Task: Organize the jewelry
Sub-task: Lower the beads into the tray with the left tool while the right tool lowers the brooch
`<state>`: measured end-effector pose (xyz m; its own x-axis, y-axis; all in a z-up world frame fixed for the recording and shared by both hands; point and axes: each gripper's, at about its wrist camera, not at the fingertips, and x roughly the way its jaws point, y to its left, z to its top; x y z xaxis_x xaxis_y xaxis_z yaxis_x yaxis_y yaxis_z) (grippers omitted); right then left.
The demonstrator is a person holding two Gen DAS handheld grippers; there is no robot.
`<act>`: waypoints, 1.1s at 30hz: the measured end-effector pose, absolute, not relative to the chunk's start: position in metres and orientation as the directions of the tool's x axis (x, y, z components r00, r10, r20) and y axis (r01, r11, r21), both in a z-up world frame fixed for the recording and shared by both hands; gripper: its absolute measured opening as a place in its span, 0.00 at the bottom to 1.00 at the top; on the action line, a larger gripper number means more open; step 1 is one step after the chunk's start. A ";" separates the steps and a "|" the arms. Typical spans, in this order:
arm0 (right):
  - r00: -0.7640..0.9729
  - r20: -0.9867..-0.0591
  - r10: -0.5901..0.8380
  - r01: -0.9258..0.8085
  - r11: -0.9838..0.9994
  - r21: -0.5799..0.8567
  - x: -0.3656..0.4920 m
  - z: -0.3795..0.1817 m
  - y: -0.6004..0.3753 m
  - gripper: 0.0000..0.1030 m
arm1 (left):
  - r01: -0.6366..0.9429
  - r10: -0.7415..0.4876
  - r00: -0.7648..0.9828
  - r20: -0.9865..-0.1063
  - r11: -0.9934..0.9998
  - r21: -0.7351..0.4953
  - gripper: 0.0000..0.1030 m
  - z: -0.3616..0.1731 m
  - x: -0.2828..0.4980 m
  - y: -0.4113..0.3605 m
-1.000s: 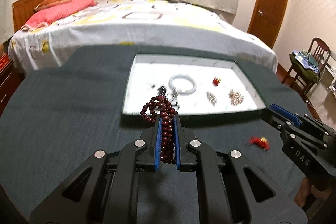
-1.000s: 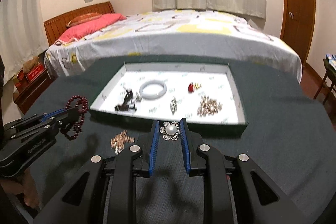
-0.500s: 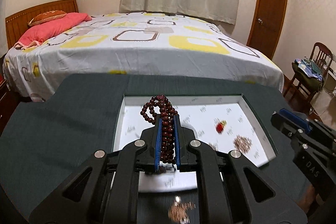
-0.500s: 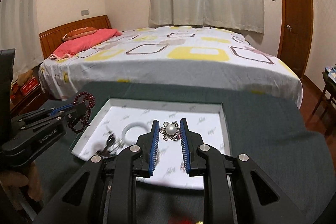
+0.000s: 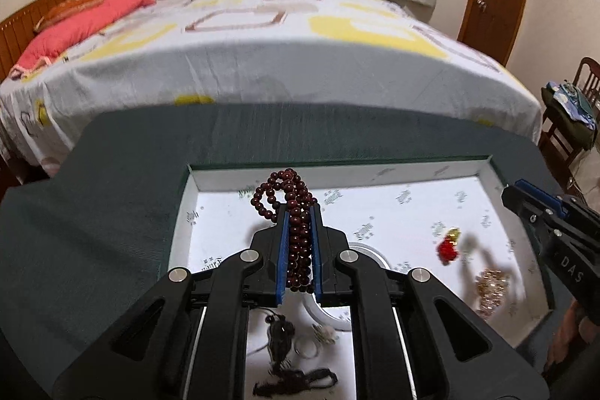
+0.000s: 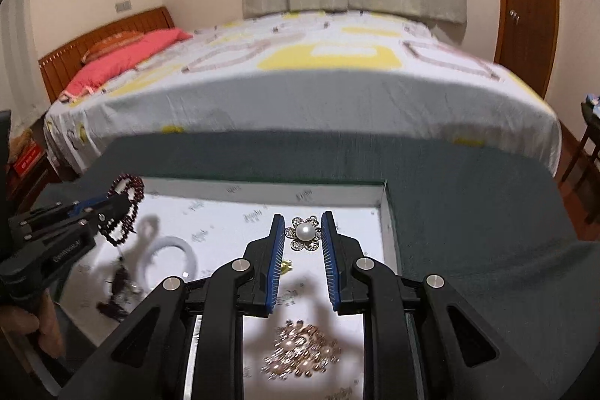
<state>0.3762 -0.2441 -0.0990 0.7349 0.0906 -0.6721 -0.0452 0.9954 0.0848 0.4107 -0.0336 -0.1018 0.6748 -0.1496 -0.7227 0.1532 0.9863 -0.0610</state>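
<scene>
The left gripper (image 5: 299,212) was clamped on the bead bracelet (image 5: 285,192) above the tray's (image 5: 337,167) far left corner; the right gripper (image 6: 300,231) pinched the pearl brooch (image 6: 303,233) near its far right edge; each needed lowering onto bare lining before letting go.

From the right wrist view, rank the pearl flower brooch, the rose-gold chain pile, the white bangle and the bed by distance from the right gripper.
1. pearl flower brooch, held between the jaws of the right gripper.
2. rose-gold chain pile, below the jaws in the tray.
3. white bangle, to the left in the tray.
4. bed, beyond the table.
</scene>
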 end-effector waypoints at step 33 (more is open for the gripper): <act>0.679 -0.728 0.096 -0.041 0.995 0.093 0.392 -0.116 -0.247 0.60 | 0.154 -0.098 0.632 -0.768 0.988 0.001 0.68 -0.117 0.428 -0.037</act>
<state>0.3920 -0.2468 -0.1156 0.6790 0.0961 -0.7278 -0.0408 0.9948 0.0932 0.4280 -0.0365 -0.1171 0.6323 -0.0981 -0.7685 0.1539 0.9881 0.0005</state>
